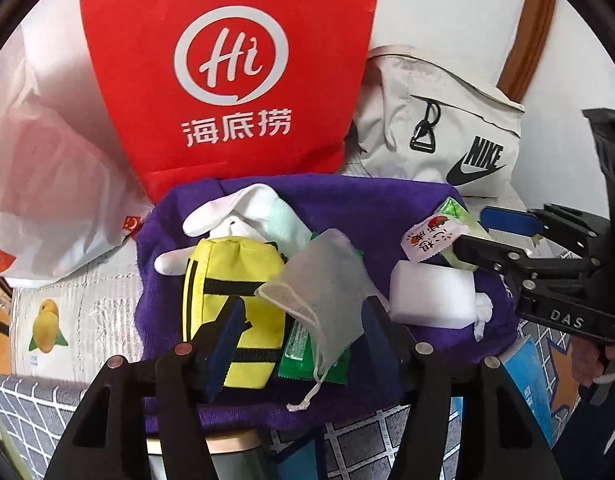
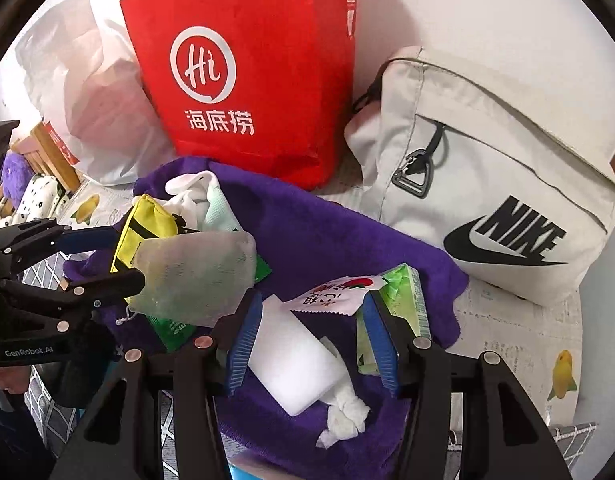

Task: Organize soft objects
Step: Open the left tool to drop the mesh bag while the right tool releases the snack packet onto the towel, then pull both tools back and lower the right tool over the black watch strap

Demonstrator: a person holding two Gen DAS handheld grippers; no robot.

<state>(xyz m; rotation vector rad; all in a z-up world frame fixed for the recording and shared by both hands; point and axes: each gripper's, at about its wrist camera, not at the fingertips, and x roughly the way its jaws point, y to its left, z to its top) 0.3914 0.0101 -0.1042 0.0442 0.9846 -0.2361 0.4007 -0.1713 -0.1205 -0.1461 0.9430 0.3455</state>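
Observation:
A purple towel [image 1: 347, 208] [image 2: 307, 232] lies spread out with soft items on it. My left gripper [image 1: 299, 336] [image 2: 129, 258] stands open over a yellow pouch [image 1: 235, 272] [image 2: 147, 216], a grey mesh drawstring bag [image 1: 319, 288] [image 2: 195, 272] and a green packet [image 1: 299, 356]; the pads do not press on them. White socks [image 1: 243, 208] lie behind the pouch. My right gripper [image 2: 311, 340] [image 1: 475, 232] is open above a white foam block [image 2: 295, 364] [image 1: 431, 296], a knotted tissue [image 2: 347, 416] and a strawberry sachet [image 2: 335, 292] [image 1: 427, 236] on a green tissue pack [image 2: 407, 300].
A red paper bag [image 1: 227, 60] [image 2: 247, 72] stands behind the towel, with a white plastic bag [image 1: 47, 160] to its left and a beige Nike backpack [image 1: 447, 128] [image 2: 487, 184] to its right. A round wood-rimmed container [image 1: 227, 444] shows under the towel's near edge.

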